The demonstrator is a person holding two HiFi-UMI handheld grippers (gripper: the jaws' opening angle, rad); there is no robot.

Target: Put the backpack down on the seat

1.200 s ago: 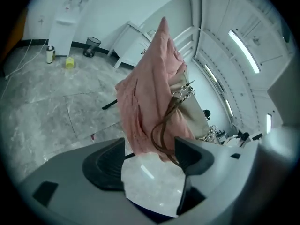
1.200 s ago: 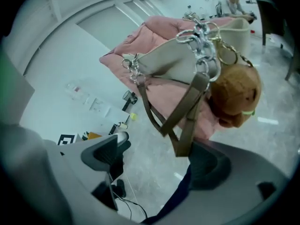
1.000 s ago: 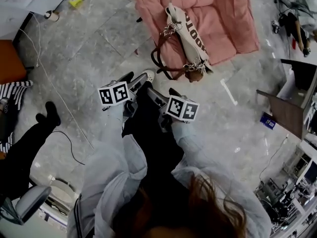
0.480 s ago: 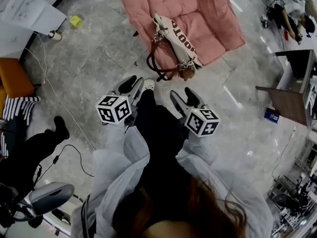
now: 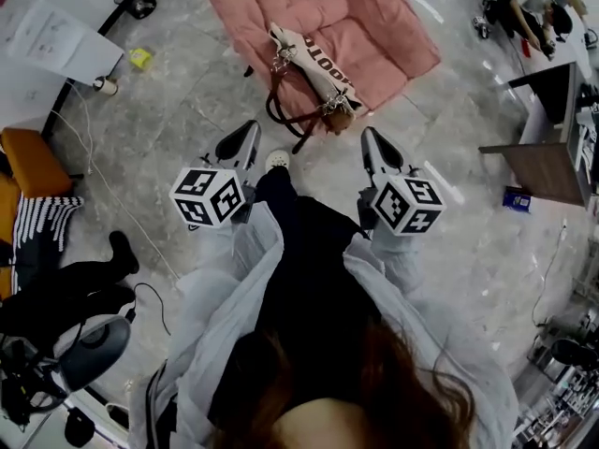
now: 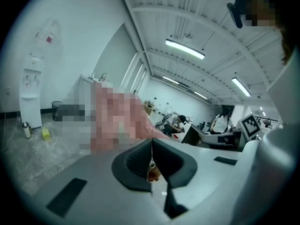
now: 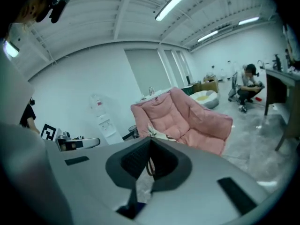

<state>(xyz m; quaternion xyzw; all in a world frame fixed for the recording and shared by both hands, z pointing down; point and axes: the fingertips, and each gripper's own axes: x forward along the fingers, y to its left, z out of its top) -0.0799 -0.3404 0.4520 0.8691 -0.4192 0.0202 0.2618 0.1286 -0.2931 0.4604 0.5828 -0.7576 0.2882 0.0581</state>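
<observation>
The left tongs are pressed together with nothing between the tips, having just been closing. The left gripper view shows the two sides meeting in one seam. The right tongs are likewise pressed together and empty, also just closed, as the right gripper view shows. Both are held up side by side, well apart. A white shoe tip is on the floor between them.

Ahead of both, nearer the left tongs' line, the backpack lies on the front of the seat of a pink armchair. It is cream with dark lettering, and its brown straps hang over the seat's edge. Neither pair of tongs touches it.

Further out, a wooden desk stands off to the right of the right tongs. White papers and a small yellow thing lie on the floor far to the left of the left tongs.
</observation>
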